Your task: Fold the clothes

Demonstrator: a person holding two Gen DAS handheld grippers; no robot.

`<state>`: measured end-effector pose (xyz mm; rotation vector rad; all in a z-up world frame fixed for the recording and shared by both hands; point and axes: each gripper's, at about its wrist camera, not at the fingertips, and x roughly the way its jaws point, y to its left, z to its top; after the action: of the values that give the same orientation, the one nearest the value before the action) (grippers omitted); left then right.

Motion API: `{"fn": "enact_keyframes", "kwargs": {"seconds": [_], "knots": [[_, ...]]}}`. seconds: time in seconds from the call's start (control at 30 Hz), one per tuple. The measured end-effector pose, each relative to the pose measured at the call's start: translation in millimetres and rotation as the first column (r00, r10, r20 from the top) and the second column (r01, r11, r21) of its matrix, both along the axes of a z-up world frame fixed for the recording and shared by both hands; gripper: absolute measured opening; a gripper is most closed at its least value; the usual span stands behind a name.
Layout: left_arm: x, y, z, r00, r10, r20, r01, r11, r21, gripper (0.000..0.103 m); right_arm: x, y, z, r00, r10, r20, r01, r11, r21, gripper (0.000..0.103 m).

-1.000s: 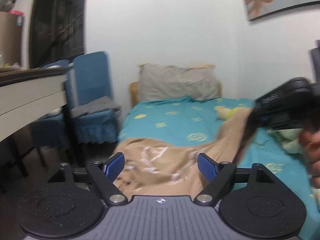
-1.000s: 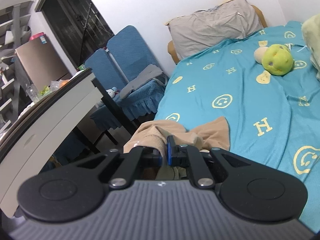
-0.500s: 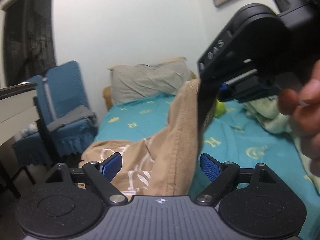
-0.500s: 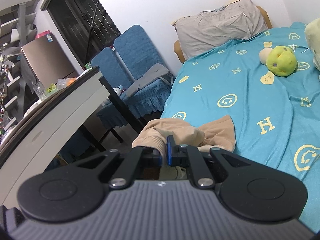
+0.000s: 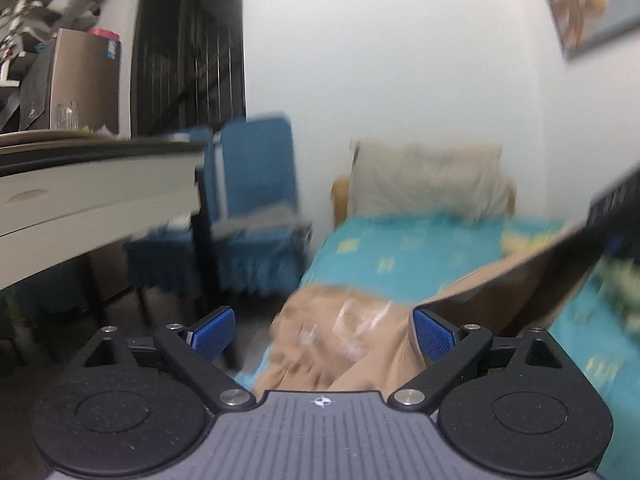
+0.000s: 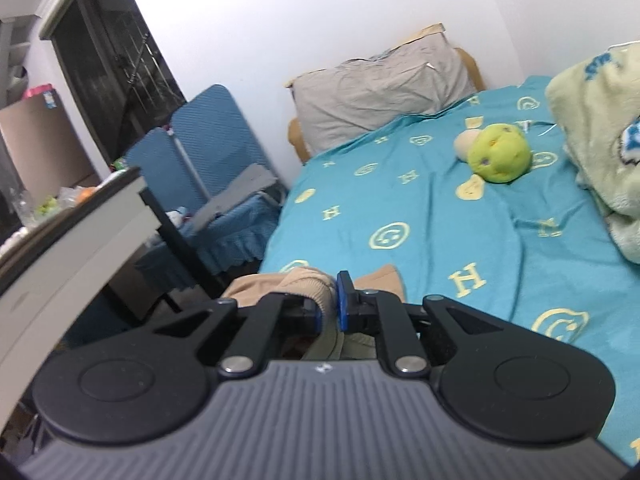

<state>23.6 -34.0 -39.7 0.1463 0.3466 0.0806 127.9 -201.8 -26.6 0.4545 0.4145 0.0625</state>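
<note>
A tan garment (image 5: 352,336) with a pale print lies at the foot of the bed with the teal sheet (image 5: 404,248). My left gripper (image 5: 324,332) is open and empty just over the garment; this view is blurred. One edge of the garment rises to the right, up to my right gripper's dark body (image 5: 616,208). In the right wrist view my right gripper (image 6: 329,308) is shut on a ribbed tan edge of the garment (image 6: 316,288), held above the teal sheet (image 6: 400,200).
A grey pillow (image 6: 380,92) lies at the head of the bed. A green plush toy (image 6: 498,156) and a pale green blanket (image 6: 600,136) lie on the right. Blue chairs (image 5: 248,208) and a white desk (image 5: 80,196) stand left of the bed.
My left gripper has swung left and down, blurring its view. My right gripper, close and high half a second ago, now sits at the right edge, still holding the garment.
</note>
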Motion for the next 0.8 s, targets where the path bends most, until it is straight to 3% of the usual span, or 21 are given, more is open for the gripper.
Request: {"fn": "enact_keyframes", "kwargs": {"seconds": [0.07,0.17,0.27,0.33,0.5,0.63,0.8], "knots": [[9,-3,-9,0.995,0.008,-0.101,-0.002,0.998,0.06,0.097,-2,3,2,0.999,-0.05,0.021,0.052,0.996,-0.076,0.033],[12,-6,-26,0.978,-0.027,-0.208,0.045,0.995,0.084,0.097,-4,5,5,0.991,-0.119,0.064,0.128,0.979,-0.158,0.039],[13,-6,-39,0.957,-0.056,-0.284,0.085,0.992,0.09,0.097,-5,-1,6,0.978,-0.184,0.096,0.197,0.967,-0.163,0.04],[14,-2,-36,0.965,-0.036,-0.26,0.057,0.995,0.076,0.097,-7,-7,7,0.969,-0.217,0.116,0.233,0.96,-0.157,0.04],[12,17,-18,0.976,-0.009,-0.216,0.003,1.0,-0.03,0.096,-8,-17,7,0.973,-0.199,0.115,0.211,0.971,-0.109,0.042],[15,18,-8,0.973,-0.062,-0.222,0.052,0.997,-0.052,0.096,-6,-14,8,0.986,-0.14,0.091,0.147,0.987,-0.071,0.042],[8,-3,-8,0.958,-0.202,-0.205,0.189,0.978,-0.083,0.096,-10,-7,12,0.992,-0.074,0.1,0.081,0.995,-0.063,0.042]]}}
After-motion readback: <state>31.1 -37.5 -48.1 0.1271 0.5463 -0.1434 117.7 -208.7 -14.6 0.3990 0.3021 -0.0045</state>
